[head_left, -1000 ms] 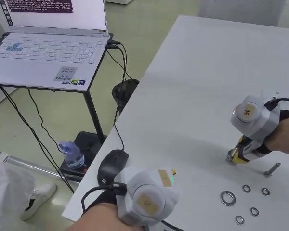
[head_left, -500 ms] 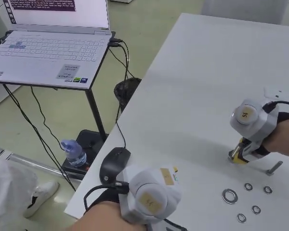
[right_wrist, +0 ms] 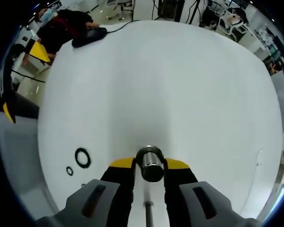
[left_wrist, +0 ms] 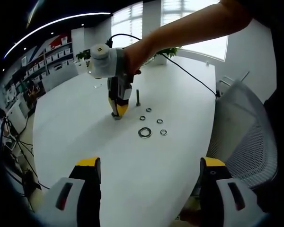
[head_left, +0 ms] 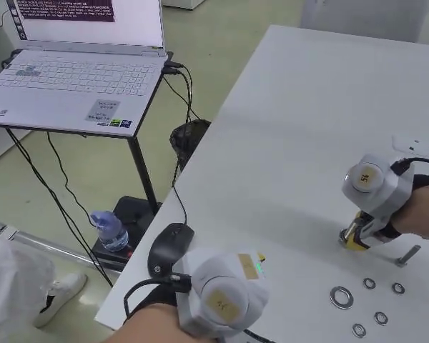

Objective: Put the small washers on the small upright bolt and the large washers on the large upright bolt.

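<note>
Right gripper view: shiny large bolt (right_wrist: 152,164)

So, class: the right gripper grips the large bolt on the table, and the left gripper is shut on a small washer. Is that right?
No. The left gripper is open and holds nothing, as the left gripper view shows. The right gripper does grip the large bolt on the table.

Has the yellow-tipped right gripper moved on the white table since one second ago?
No. The right gripper stays equally far from the large silver washer.
</note>
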Motion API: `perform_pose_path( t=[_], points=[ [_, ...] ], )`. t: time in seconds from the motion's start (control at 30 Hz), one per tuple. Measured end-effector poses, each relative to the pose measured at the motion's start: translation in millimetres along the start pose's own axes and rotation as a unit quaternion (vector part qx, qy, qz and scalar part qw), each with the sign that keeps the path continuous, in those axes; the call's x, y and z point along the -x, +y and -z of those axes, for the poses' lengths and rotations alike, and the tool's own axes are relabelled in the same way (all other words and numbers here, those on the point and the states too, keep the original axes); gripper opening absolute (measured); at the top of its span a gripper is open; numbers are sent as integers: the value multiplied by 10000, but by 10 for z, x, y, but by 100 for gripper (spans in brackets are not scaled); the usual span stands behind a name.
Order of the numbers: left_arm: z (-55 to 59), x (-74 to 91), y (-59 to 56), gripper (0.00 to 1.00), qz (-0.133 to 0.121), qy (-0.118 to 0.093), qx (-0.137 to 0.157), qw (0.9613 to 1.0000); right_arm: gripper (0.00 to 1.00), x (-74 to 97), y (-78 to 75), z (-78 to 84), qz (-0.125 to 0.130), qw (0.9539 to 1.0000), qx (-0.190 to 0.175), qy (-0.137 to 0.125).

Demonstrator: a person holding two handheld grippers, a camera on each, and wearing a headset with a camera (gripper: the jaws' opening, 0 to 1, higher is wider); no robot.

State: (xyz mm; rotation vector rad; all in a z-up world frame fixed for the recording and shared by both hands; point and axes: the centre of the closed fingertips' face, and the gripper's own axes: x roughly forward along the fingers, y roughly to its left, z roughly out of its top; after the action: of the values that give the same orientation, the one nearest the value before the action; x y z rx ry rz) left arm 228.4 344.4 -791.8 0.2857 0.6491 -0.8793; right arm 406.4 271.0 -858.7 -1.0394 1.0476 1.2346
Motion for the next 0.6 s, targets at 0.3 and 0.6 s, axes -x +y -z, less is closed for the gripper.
perform_pose_path(
  t=[0.3, 0.6],
  points=[
    [-22, 9, -35, 86, 32, -8, 5, 10000, 29, 27, -6, 0, -40, 10000, -59, -51],
    [-70, 13, -36, 86, 6, -69, -7, 10000, 34, 177, -20, -44, -19, 9996, -13, -295]
  ],
)
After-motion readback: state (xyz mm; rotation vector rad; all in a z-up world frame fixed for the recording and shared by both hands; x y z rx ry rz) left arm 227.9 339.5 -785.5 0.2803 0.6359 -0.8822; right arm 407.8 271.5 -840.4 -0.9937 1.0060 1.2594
